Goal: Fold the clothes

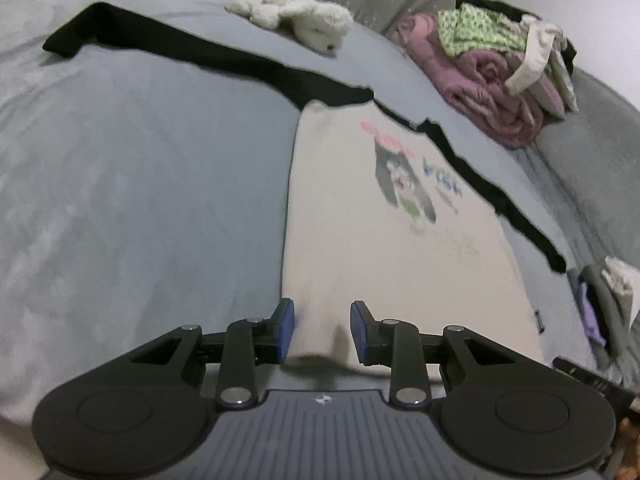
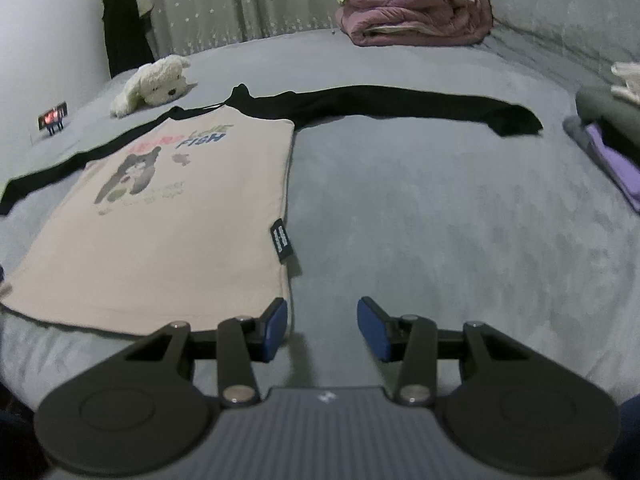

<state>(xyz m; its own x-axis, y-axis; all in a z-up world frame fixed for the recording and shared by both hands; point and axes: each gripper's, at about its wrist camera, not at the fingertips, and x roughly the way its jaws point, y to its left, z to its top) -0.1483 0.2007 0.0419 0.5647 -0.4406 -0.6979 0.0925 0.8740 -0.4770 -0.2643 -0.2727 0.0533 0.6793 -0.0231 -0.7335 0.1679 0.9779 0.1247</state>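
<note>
A cream shirt (image 1: 360,240) with a cartoon print and black long sleeves (image 1: 200,52) lies flat on the grey bed (image 1: 140,200). My left gripper (image 1: 322,332) hovers at its lower left hem corner. The jaws stand apart with the hem between them, and the pads do not visibly press on the cloth. In the right wrist view the same shirt (image 2: 180,220) shows a black side label (image 2: 282,244). My right gripper (image 2: 322,328) is open over bare bedding just right of the lower right hem corner, with nothing between its fingers.
A white plush toy (image 1: 296,16) lies beyond the shirt's collar. A rolled pink blanket with clothes on top (image 1: 492,80) sits at the back. Folded garments (image 2: 612,140) lie at the right edge. A dark garment (image 2: 124,28) hangs at the back left.
</note>
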